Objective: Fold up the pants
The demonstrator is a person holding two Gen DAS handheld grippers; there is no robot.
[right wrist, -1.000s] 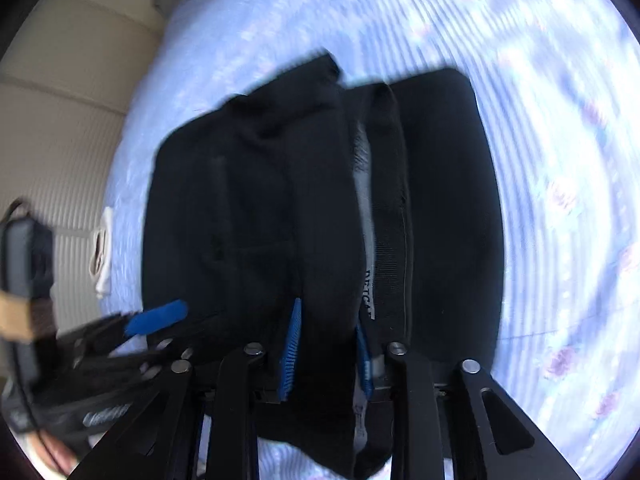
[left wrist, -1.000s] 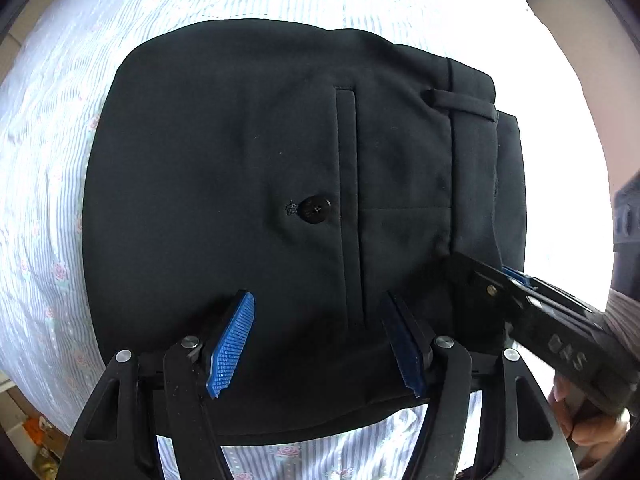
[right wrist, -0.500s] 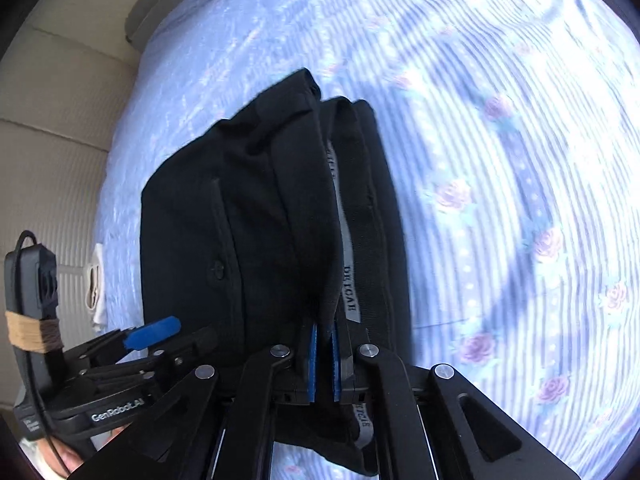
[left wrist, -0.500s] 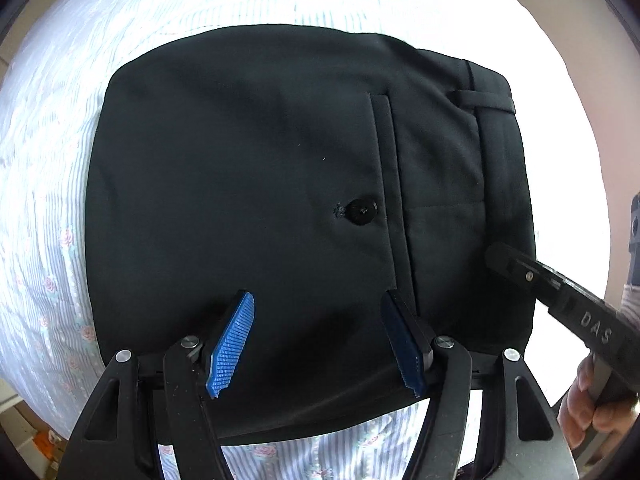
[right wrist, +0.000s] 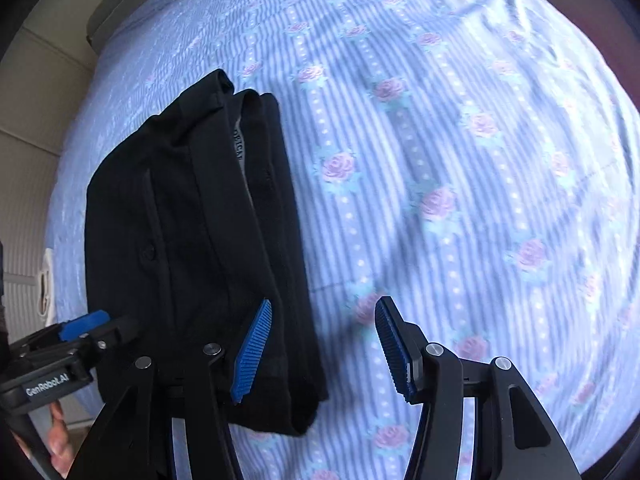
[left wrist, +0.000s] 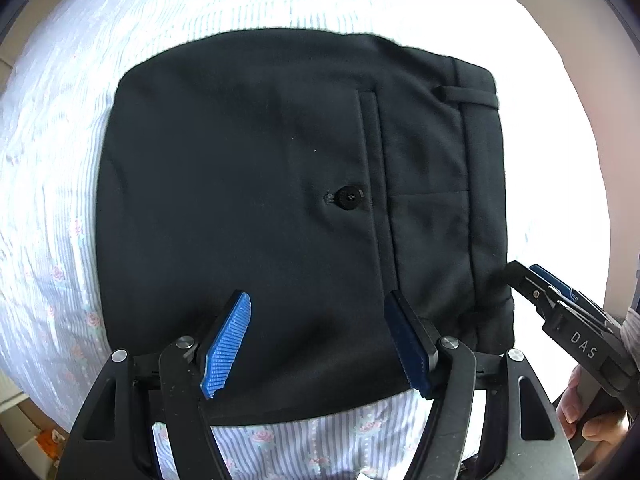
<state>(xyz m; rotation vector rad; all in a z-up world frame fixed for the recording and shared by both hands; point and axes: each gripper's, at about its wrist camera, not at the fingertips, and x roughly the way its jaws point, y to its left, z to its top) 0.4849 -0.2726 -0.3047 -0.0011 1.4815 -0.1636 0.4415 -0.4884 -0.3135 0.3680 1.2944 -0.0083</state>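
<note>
— From where I stand, the left gripper (left wrist: pixel 316 344) at the bottom of the left wrist view has its fingers (left wrist: pixel 226 344) wide apart, over the near edge of the pants (left wrist: pixel 248 200) and holding nothing.

— And the other one?

— The right gripper (right wrist: pixel 324 354) is open too, with nothing between the fingers. In its own view the left finger (right wrist: pixel 252 354) is over the corner of the pants (right wrist: pixel 192 240) and the other one is over the bed sheet (right wrist: pixel 460 160).

— So where are the pants exactly?

— They lie on the bed, folded into a thick dark square. It fills the middle of the left wrist view and the left half of the right wrist view. Past the fingers I see the back pocket button (left wrist: pixel 349 197), and farther, at the upper right, the belt loop (left wrist: pixel 468 97) on the waistband.

— How will they handle, you think?

— Soft and limp, I judge, like thin suit cloth, and light. But several layers are stacked, so the top ones can slide. The waistband (right wrist: pixel 240 144) looks like the stiffest part, where the inner label tape shows.

— Where would you take hold?

— At the near edge, pinching through all the layers together, one gripper at each corner. Taking only the top layer would open the fold again, I think.
</note>
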